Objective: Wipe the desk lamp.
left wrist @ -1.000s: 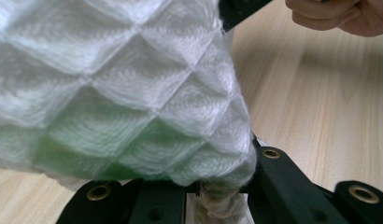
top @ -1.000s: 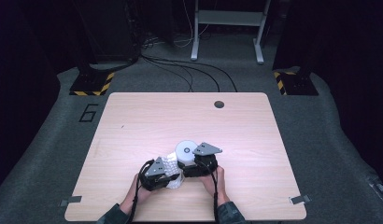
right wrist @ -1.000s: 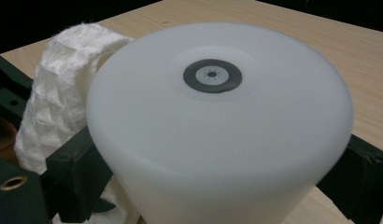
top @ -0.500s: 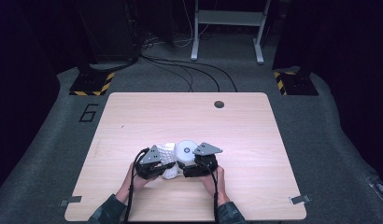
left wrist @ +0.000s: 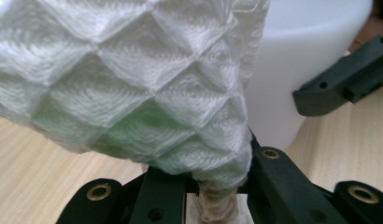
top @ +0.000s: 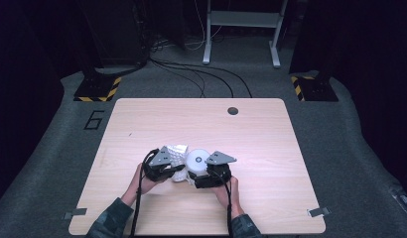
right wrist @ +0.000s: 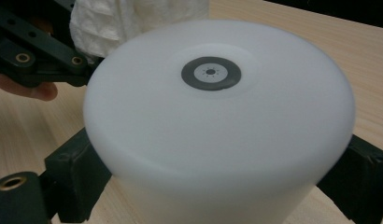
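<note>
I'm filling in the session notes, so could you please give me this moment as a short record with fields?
Setting: wooden table, person seated at its near edge
Left gripper: shut on a white quilted cloth, bunched between its jaws
Right gripper: jaws on either side of a white round container, clamped on its wall
Container top: flat, with a small grey ring mark at its middle
Cloth against container: right beside it; contact cannot be told
</note>
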Motion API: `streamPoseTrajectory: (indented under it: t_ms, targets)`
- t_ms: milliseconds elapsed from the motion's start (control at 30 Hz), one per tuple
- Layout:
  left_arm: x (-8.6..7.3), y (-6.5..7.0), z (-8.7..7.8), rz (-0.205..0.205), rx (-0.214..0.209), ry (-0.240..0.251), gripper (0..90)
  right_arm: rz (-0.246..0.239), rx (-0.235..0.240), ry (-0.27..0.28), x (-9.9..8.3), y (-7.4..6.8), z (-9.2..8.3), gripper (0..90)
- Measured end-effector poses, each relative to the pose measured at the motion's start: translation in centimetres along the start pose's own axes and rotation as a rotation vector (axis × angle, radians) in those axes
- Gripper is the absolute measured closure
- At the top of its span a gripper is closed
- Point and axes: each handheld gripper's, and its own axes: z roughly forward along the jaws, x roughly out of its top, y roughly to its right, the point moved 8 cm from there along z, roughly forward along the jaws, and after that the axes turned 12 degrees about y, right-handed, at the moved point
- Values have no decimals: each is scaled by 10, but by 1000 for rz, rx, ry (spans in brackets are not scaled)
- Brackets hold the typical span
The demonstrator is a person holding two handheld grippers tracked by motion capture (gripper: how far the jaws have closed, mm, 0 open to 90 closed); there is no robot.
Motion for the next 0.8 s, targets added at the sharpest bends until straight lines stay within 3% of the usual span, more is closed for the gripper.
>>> streamPoseTrajectory:
  t_ms: [233, 500, 767, 800]
  targets:
    - [0, -9, 8, 29, -7, -19, 806, 1, 1, 1, 0, 0, 0, 77]
    - [-19, -9, 21, 49, -23, -97, 808, 4, 7, -3, 0, 0, 0, 76]
    - [-27, -9, 25, 72, -31, -124, 808, 6, 5, -4, 0, 0, 0, 76]
    - [-29, -8, 26, 60, -30, -120, 808, 7, 5, -5, 0, 0, 0, 76]
